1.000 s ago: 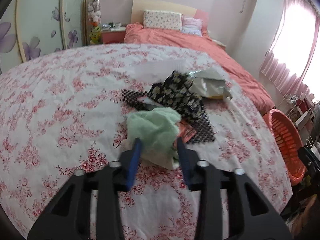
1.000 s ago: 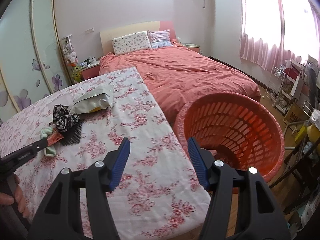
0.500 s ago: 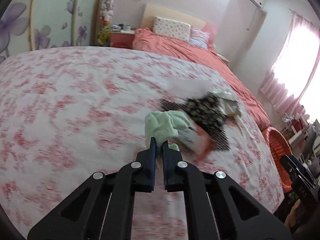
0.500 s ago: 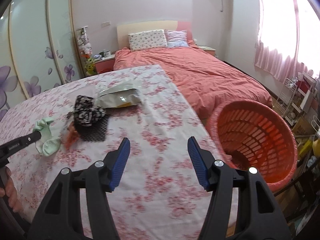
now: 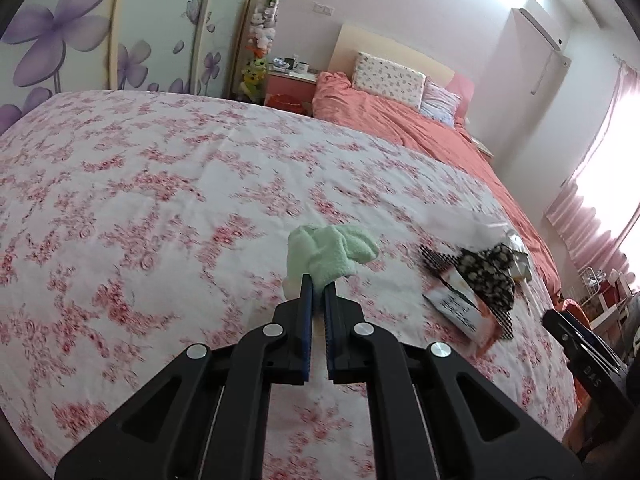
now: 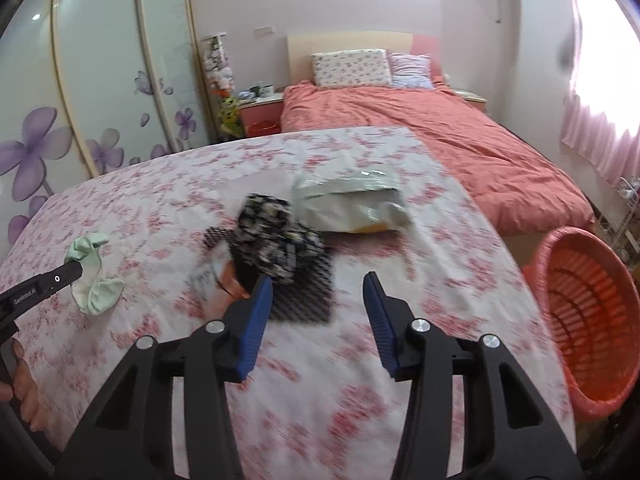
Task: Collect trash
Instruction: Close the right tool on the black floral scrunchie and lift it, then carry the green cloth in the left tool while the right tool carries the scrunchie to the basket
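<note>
The left gripper (image 5: 316, 292) lifts a green cloth (image 5: 330, 254) off the floral worktop (image 5: 160, 200), jaws clamped on it. The right gripper (image 6: 318, 298), jaws just narrowing and empty, nears the remaining litter (image 6: 276, 236). Next: carry the cloth right, over the basket (image 6: 588, 320).

Green cloth lifted away; right fingers narrowing over the pile

A second ago the left gripper (image 5: 316, 280) stood open around the green cloth (image 5: 330, 254) where it lay against the black floral fabric (image 5: 486, 270) and snack packet (image 5: 460, 308); now its fingers are clamped on the cloth, which hangs clear of the floral worktop (image 5: 160, 200) and well to the left of that pile. The right gripper (image 6: 318, 292) has swung from facing the orange basket (image 6: 588, 312) to hanging over the black mesh sheet (image 6: 308, 292), the basket now at its right edge. Its jaws have just been closing, with nothing gripped between them.
</note>
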